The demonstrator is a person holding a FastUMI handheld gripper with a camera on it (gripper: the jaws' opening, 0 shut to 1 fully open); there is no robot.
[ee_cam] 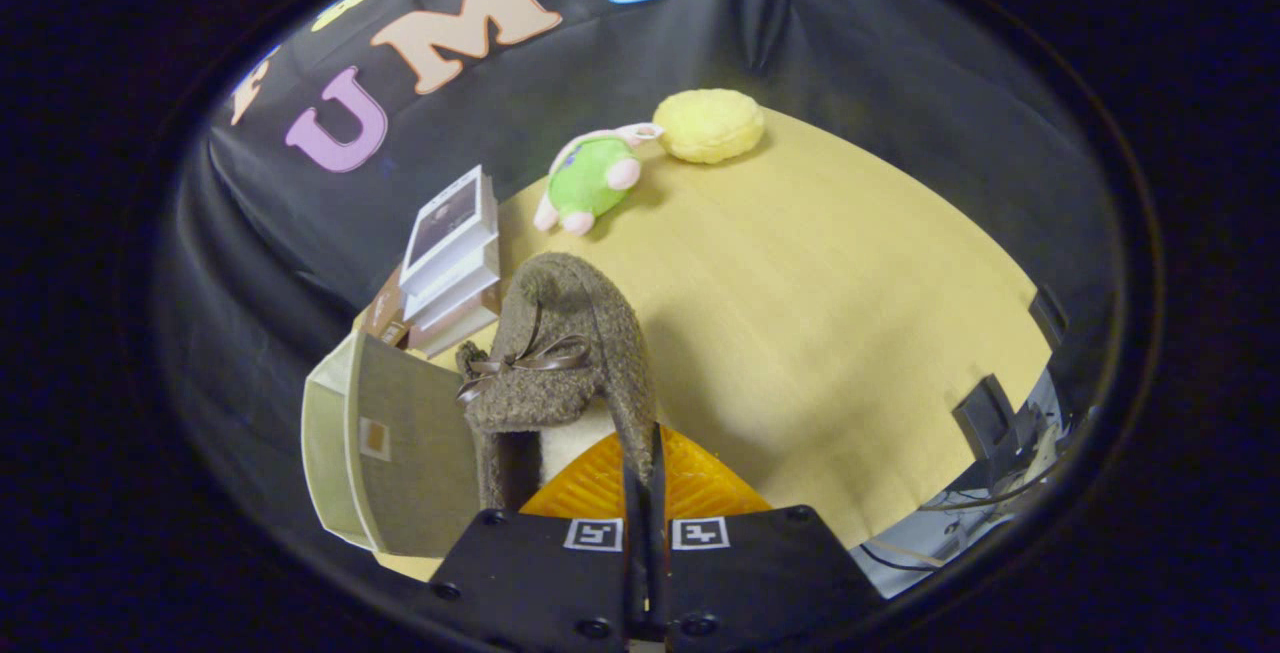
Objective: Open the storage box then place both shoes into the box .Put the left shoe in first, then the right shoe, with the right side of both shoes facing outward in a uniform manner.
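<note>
The hand-held gripper [645, 453] clamps the brown slipper's [560, 353] heel edge, lifted beside the open storage box [390, 443], with bare tabletop [850, 333] stretching ahead to its right.

The tool [645, 473] has orange ridged fingers, black screwed plates, two square markers.

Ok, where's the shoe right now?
Gripper view: the brown shoe is pinched at its rim by the gripper, lifted beside the open storage box, books beyond.
</note>
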